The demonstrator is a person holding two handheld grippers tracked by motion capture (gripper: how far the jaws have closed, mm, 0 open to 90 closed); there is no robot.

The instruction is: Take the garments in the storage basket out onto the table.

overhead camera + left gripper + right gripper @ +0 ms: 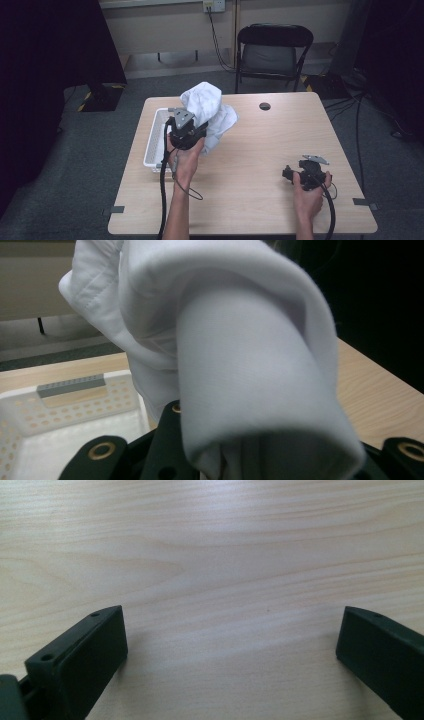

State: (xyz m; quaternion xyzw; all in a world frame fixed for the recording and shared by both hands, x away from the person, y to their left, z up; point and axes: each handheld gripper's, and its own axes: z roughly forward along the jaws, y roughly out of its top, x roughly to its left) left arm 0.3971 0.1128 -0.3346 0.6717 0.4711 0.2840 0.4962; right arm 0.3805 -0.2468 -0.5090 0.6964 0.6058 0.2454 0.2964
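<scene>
Clamping the white cloth [207,112] just beside the basket [152,145], the left hand-held gripper [187,132] carries something soft, light and floppy, best pinched at a bunched fold; the right hand-held gripper [295,175] rests with jaws apart.

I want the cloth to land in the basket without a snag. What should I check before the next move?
1. Left tongs shut on the cloth: ok, the fabric bunches between the jaws in the left gripper view.
2. Cloth lifted off the table: cannot tell, its lower end may touch.
3. Basket within reach, beside the left hand: ok.
4. Basket empty: cannot tell, part of it is hidden behind the hand.
5. Right tongs out of the way: ok, open over bare wood, far from the basket.
6. Cloth over the basket: not ok, most of it hangs to the right of the rim.
</scene>
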